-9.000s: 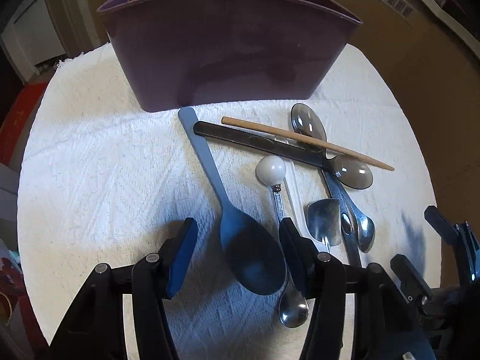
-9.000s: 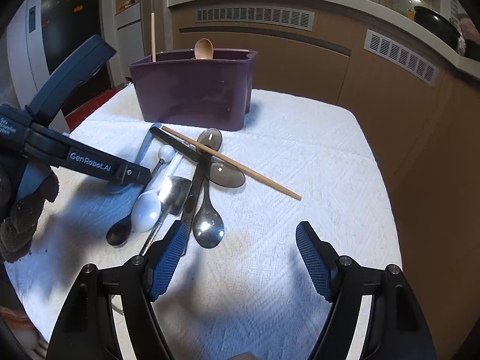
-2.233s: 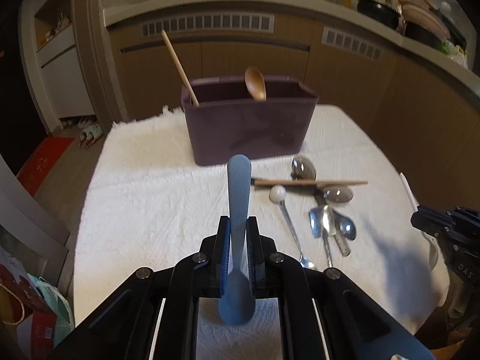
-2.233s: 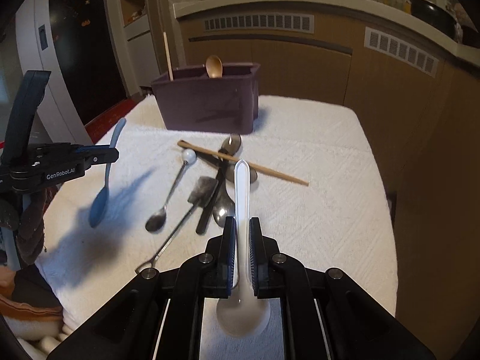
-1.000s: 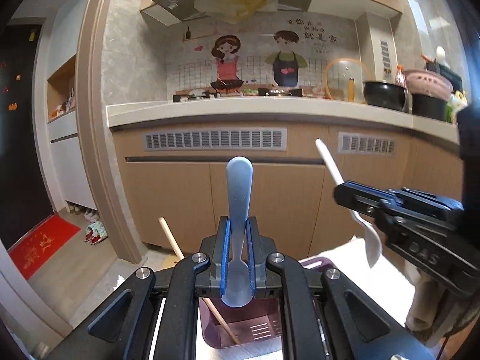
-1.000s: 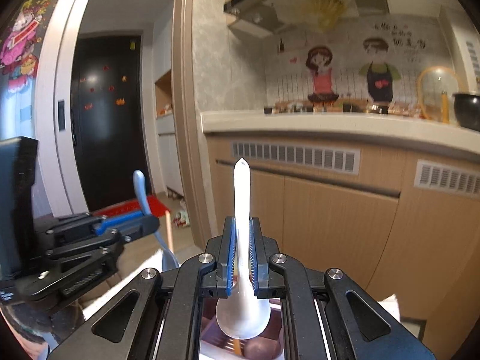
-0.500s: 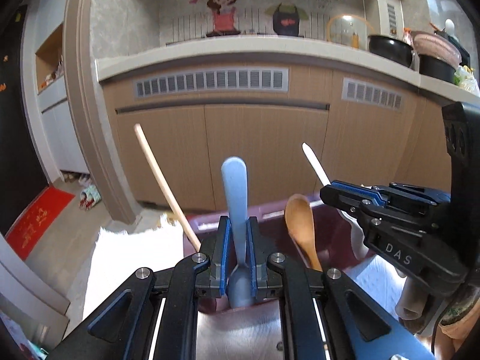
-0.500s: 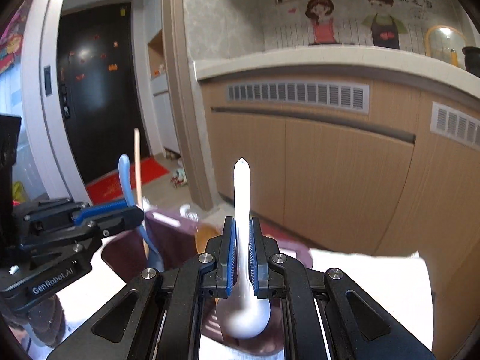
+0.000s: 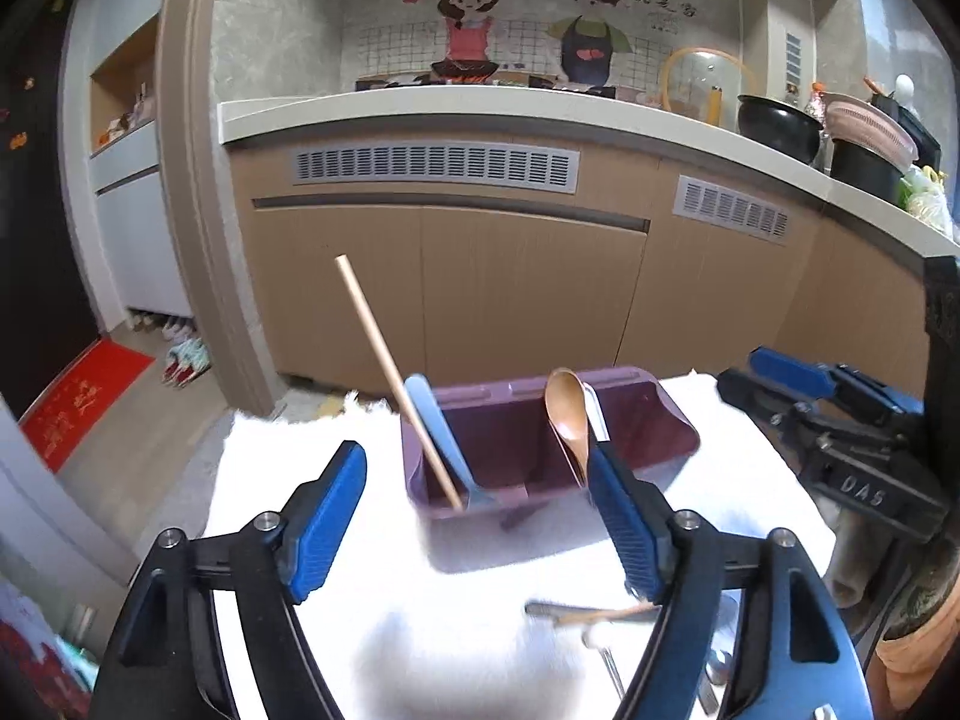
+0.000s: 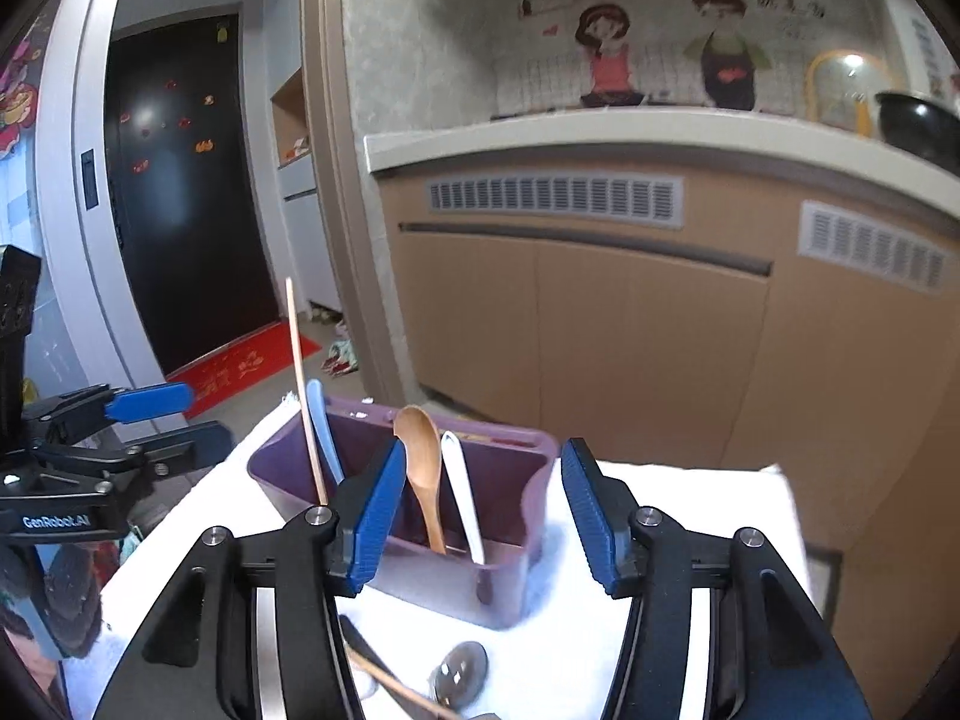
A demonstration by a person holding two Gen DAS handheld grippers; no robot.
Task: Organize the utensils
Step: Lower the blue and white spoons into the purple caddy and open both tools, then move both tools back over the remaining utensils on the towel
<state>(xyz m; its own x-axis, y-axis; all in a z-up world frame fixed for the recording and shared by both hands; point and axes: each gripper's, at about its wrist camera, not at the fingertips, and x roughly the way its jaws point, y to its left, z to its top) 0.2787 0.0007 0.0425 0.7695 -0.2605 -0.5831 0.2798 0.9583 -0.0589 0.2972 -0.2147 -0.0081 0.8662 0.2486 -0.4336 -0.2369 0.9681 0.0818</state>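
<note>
Dropping step finishing: blue spoon (image 9: 441, 438) and white spoon (image 10: 463, 495) now standing in purple caddy (image 9: 654, 438); left tool (image 9: 480, 531) and right tool (image 10: 477, 510) both opening, gripping nothing; next probably reaching for remaining spoons (image 10: 459, 681) lying on towel-covered desk (image 9: 480, 630).

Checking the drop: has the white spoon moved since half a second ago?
Yes. The white spoon left the right gripper and now stands inside the purple bin, beside the wooden spoon.

"GenRobot.AI" stands on the left gripper (image 10: 150, 420); "DAS" on the right gripper (image 9: 780, 384).
</note>
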